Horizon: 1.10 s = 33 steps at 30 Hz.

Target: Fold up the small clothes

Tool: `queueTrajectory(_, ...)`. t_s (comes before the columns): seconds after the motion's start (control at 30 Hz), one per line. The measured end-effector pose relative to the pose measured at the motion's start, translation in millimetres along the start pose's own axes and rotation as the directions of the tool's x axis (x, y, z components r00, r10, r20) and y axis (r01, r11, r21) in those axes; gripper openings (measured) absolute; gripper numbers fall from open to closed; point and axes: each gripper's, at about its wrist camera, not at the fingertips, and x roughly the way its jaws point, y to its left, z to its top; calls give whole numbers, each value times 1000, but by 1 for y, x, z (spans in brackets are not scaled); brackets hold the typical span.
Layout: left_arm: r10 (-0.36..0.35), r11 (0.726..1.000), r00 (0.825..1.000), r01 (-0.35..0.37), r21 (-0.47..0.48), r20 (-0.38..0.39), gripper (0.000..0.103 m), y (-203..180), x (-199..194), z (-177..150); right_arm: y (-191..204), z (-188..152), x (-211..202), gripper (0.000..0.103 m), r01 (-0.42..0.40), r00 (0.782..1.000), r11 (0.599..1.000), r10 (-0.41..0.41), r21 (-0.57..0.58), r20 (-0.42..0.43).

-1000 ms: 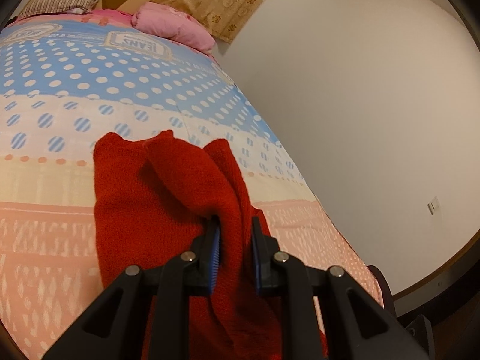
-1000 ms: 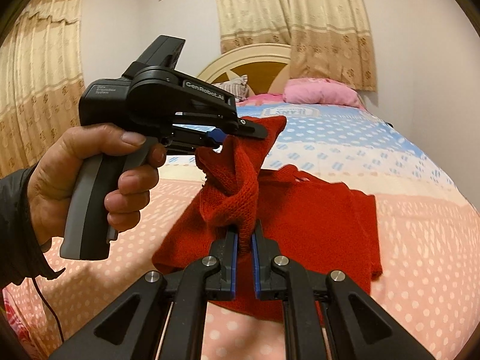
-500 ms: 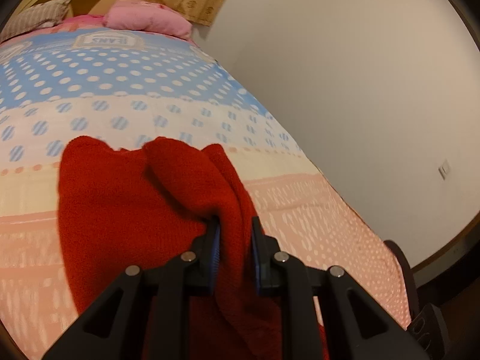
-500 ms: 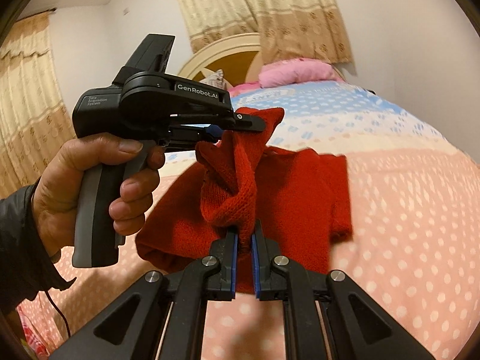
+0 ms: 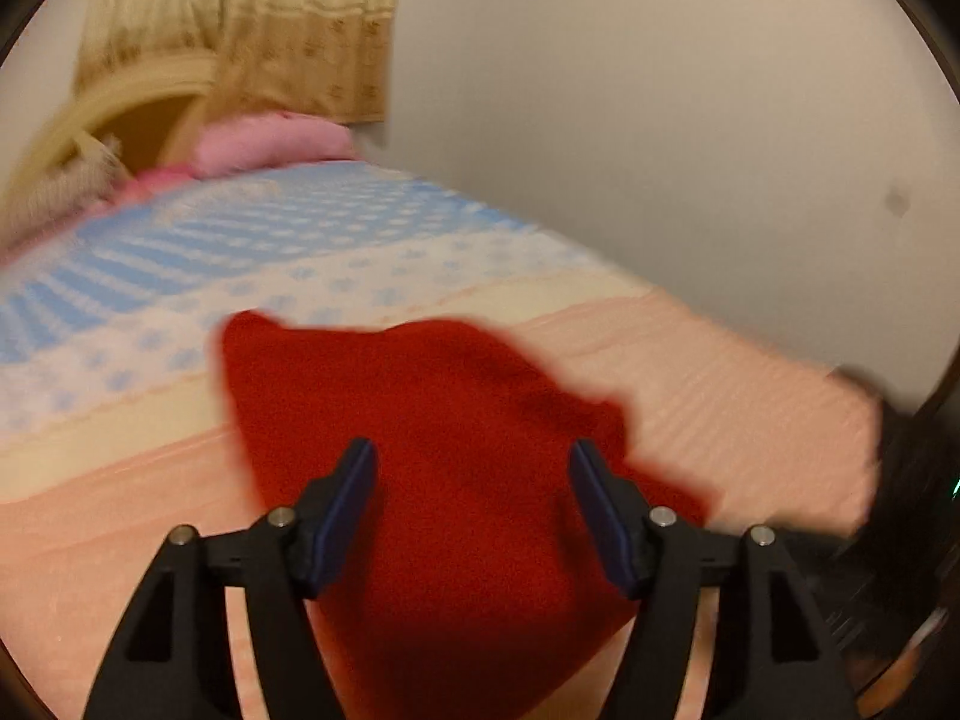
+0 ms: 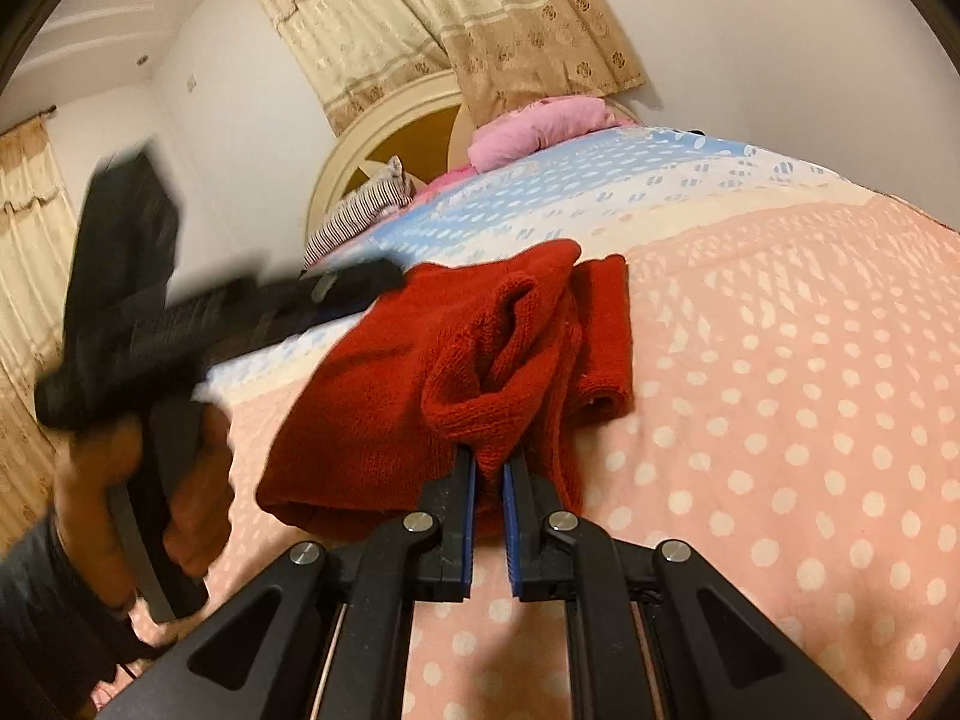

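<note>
Red knitted sweater (image 6: 384,384) lies on dotted bedspread (image 6: 780,360) | left gripper (image 5: 474,468) opening, pads off it | right gripper (image 6: 489,474) pinches its fold

Sweater (image 6: 384,396): solid red knit, no pattern. Bedspread (image 6: 780,396): banded; near band salmon pink with white dots, then a cream stripe, a white band with pale blue dots, far band light blue with white dots. Far pillow (image 6: 540,129): pink; pillow to its left (image 6: 360,210) dark-and-white striped. Curtains (image 6: 516,18): beige with brown flower border. Wall (image 5: 660,120): white. Grippers: black, blue pads.
</note>
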Motion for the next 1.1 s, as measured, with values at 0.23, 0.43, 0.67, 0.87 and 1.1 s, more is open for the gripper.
queueTrajectory(0.23, 37, 992, 999, -39, -122, -17, 76, 35, -6, -38, 7, 15, -26, 55, 83, 991, 997, -82, -3, 103)
queueTrajectory(0.43, 1, 984, 1000, -1, -176, -2, 79, 33, -5, -42, 9, 61, 35, 55, 64, 995, 998, -65, -16, -76)
queueTrajectory(0.67, -12, 976, 1000, 16, -218, 15, 95, 42, -12, -51, -20, 56, 47, 11, 102, 990, 993, -95, 63, -107)
queueTrajectory(0.87, 1, 974, 999, -12, -227, -49, 99, 43, 1, -52, -41, 36, 41, 11, 107, 988, 984, -89, 145, -128)
queueTrajectory(1.1, 22, 965, 997, -39, -259, -68, 103, 48, 4, -53, -30, 27, 30, 11, 122, 982, 991, -112, 59, -152)
